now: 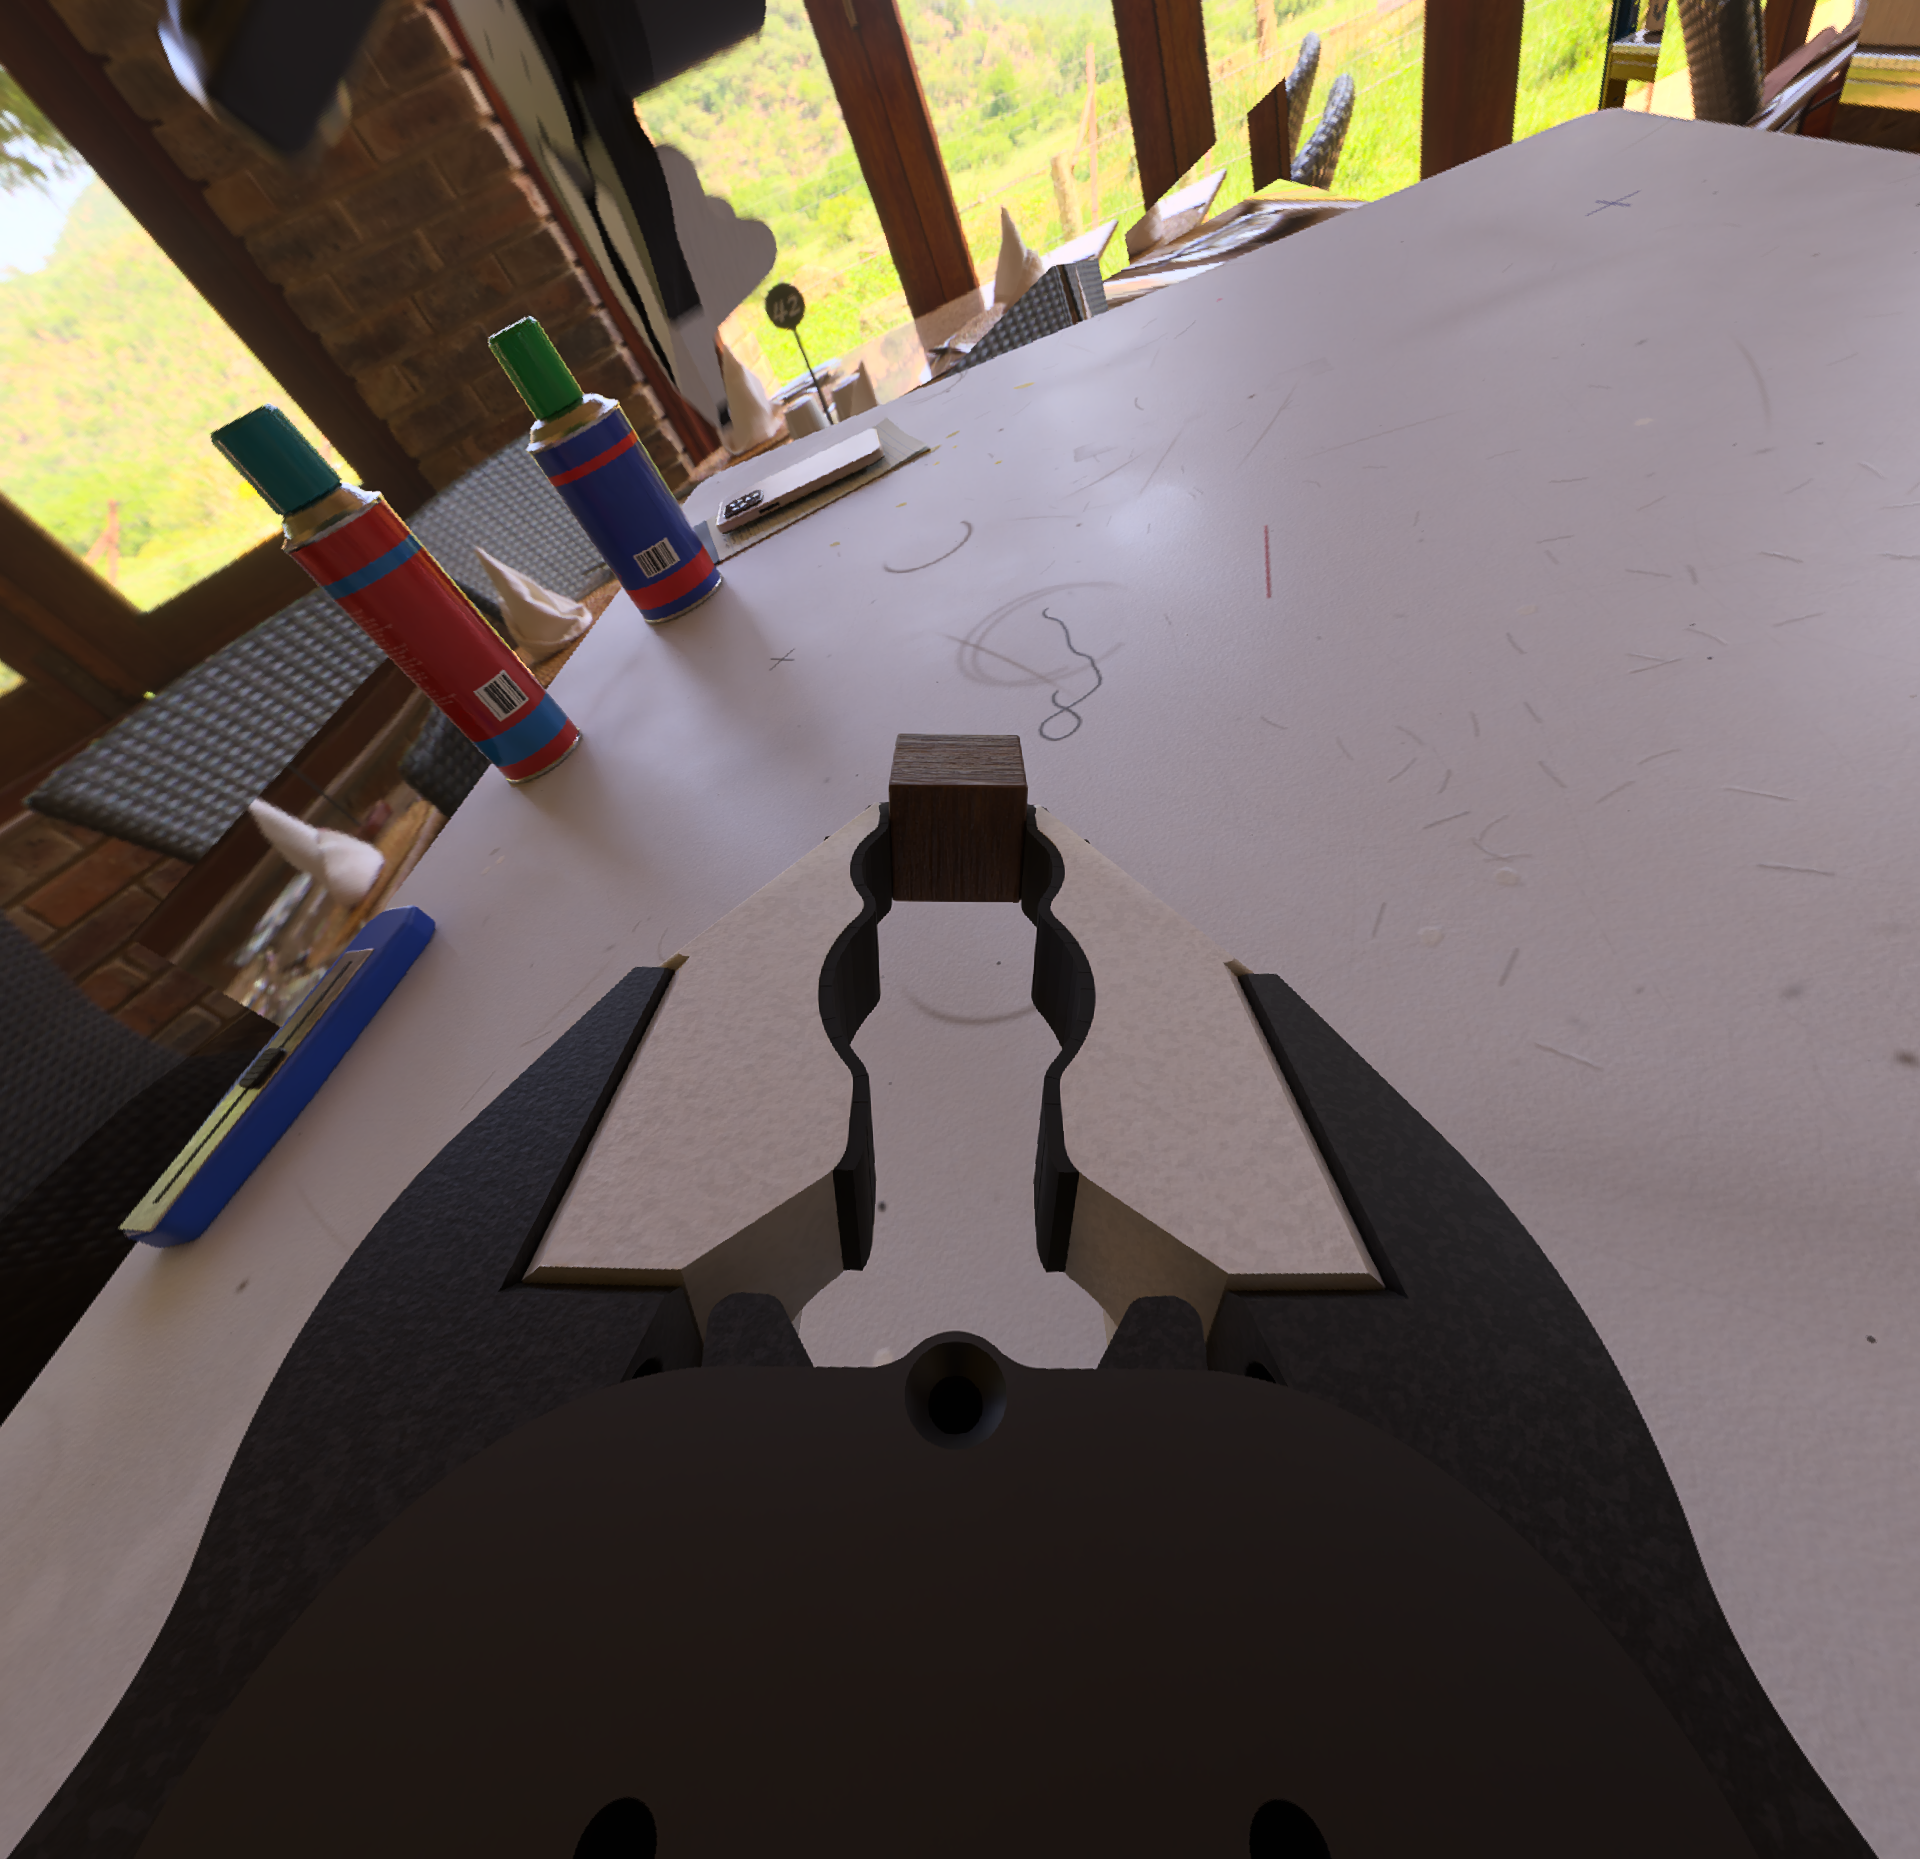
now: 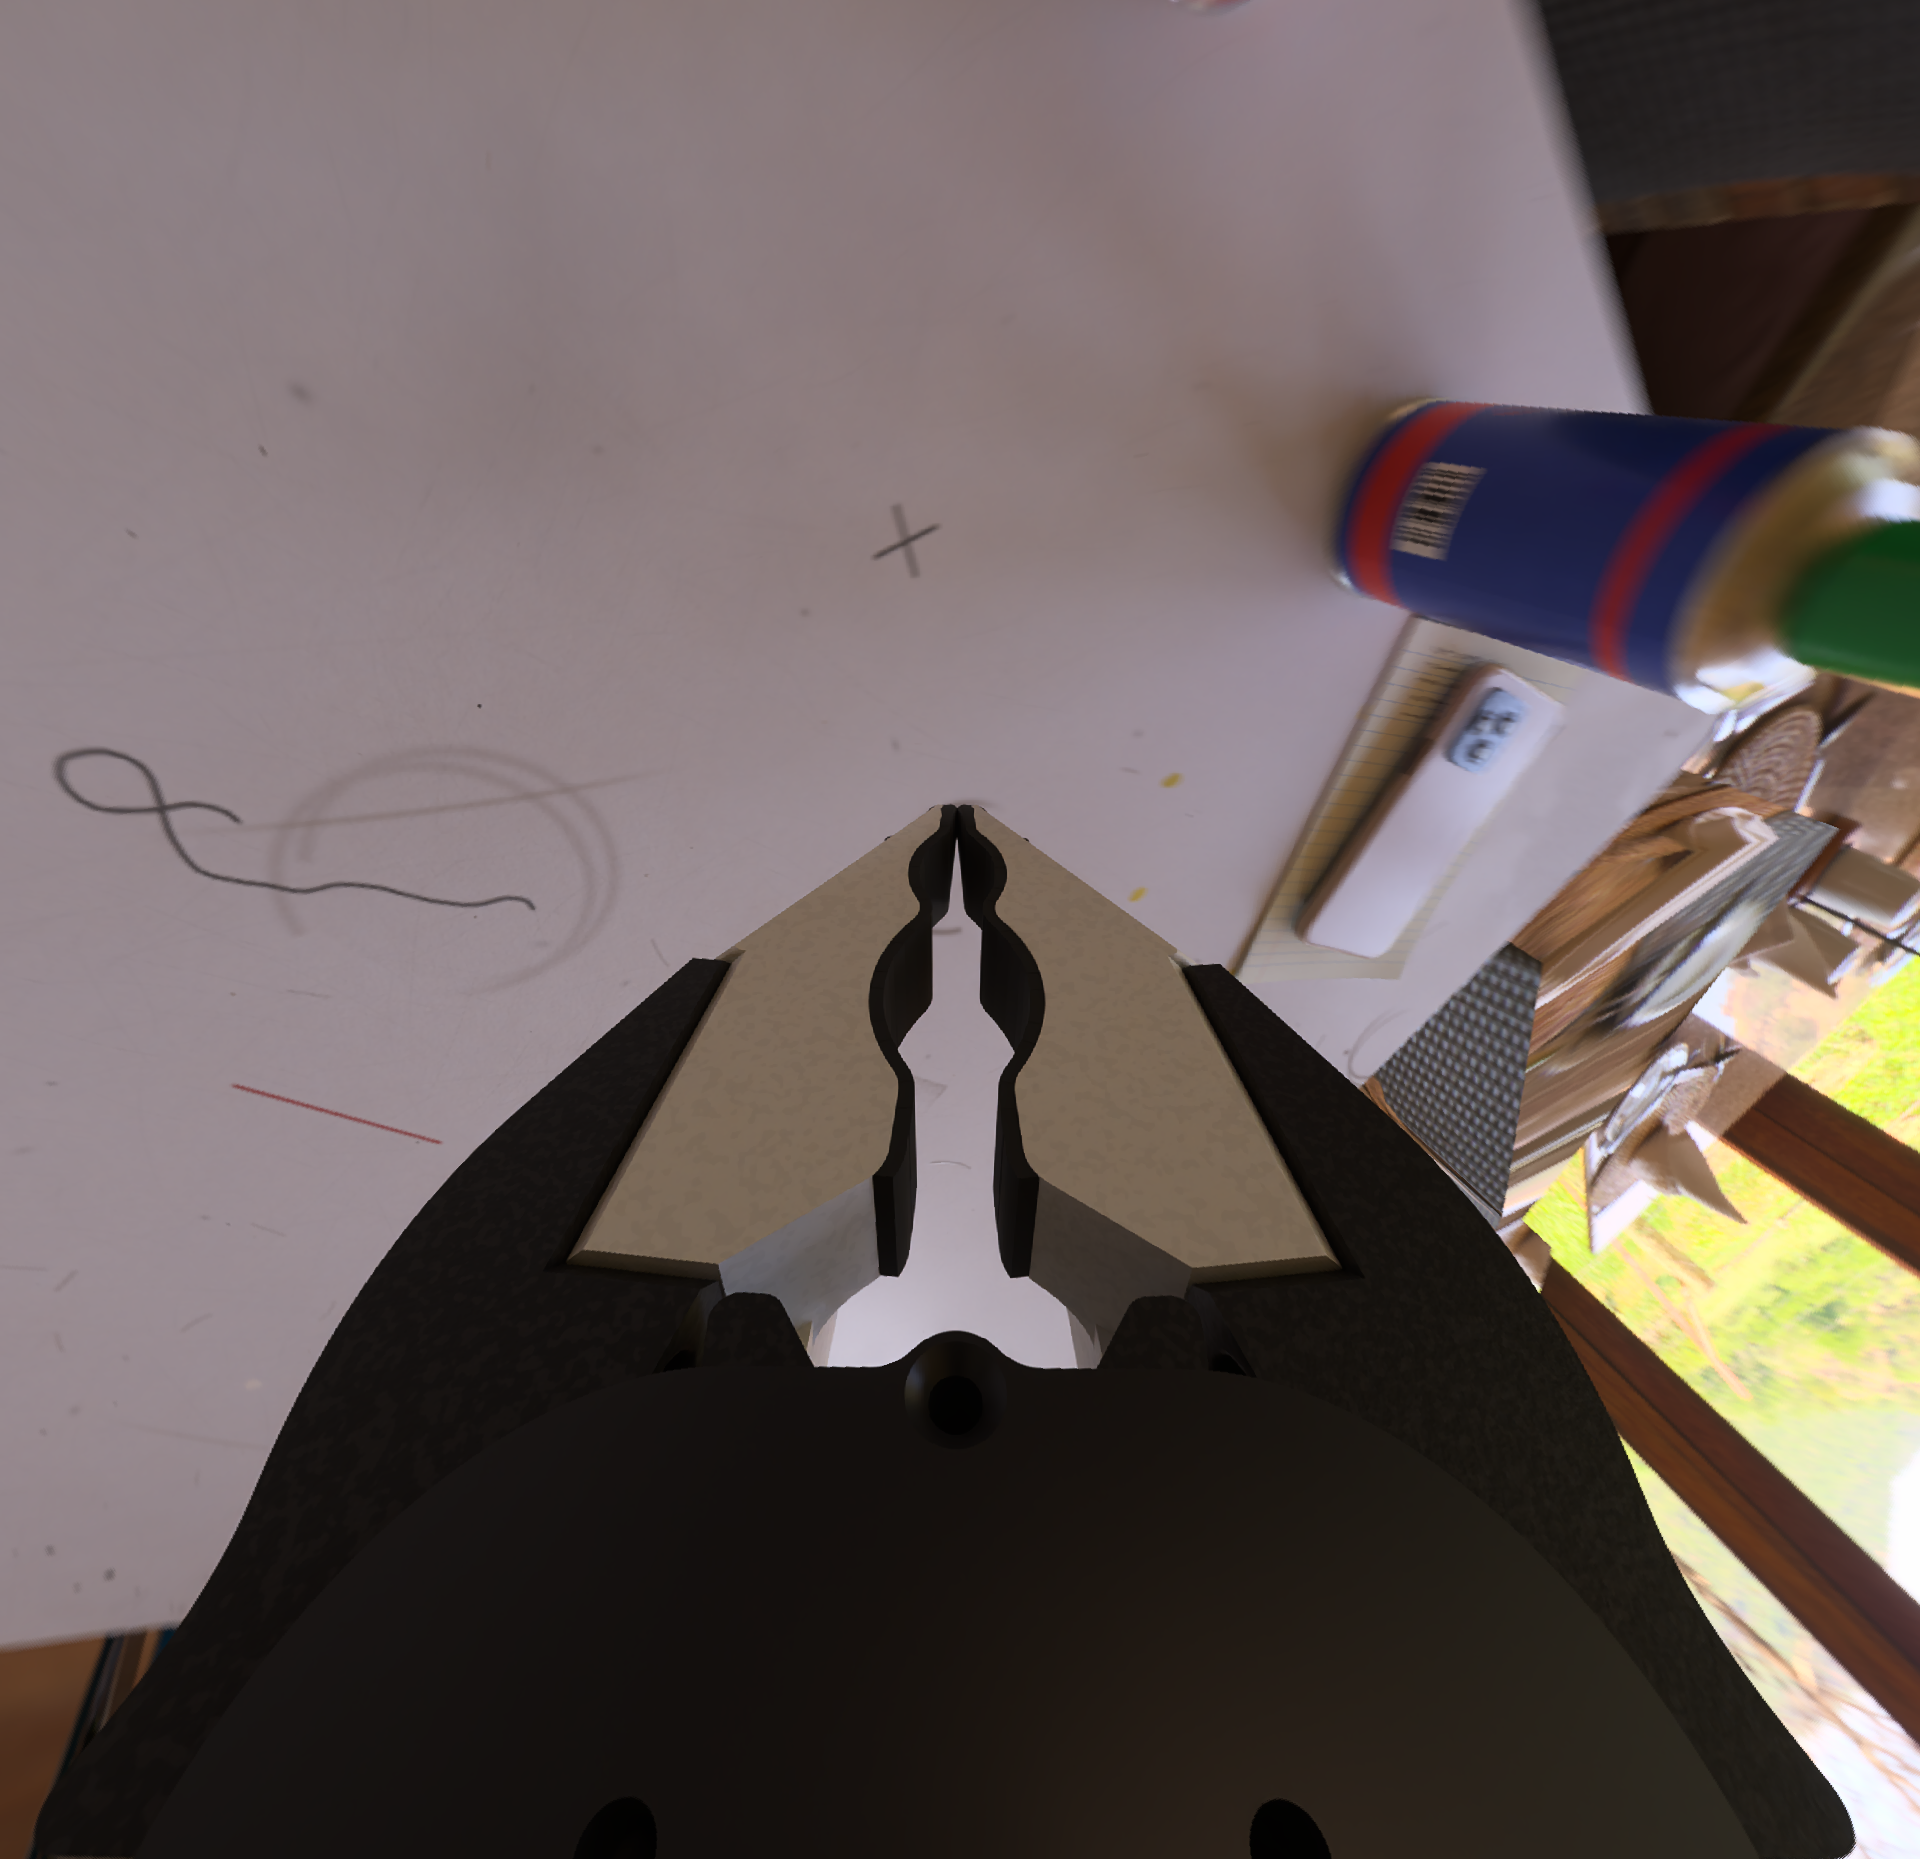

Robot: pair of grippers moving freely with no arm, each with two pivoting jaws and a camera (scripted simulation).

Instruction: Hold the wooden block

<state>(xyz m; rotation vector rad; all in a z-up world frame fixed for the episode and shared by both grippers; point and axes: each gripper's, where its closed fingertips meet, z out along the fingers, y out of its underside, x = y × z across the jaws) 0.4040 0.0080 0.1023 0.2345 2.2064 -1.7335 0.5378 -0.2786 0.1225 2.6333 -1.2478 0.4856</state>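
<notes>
Off to the left of the wooden block point(image 1: 957, 817) lies a blue box cutter point(image 1: 281, 1077) at the table's edge, and beyond it stands a red spray can point(image 1: 416, 614) with a teal cap. Further along comes a blue spray can point(image 1: 621, 500) with a green cap, then a white phone point(image 1: 800, 481) lying flat on a notepad. All of them sit well apart from the block, and nothing crowds it.

The block itself is a small dark-brown cube with fine grain, clamped between the fingertips of the left gripper point(image 1: 957, 853), whose pads press on its two sides. Whether it touches the table cannot be told.

The right gripper point(image 2: 957, 822) has its fingertips together on nothing, above the table and left of the blue spray can in its own view.

The table point(image 1: 1455, 666) is pale, scuffed and marked with pen squiggles, a small cross and a short red line. Behind it are brick, wooden posts, wicker chairs and green hillside.
</notes>
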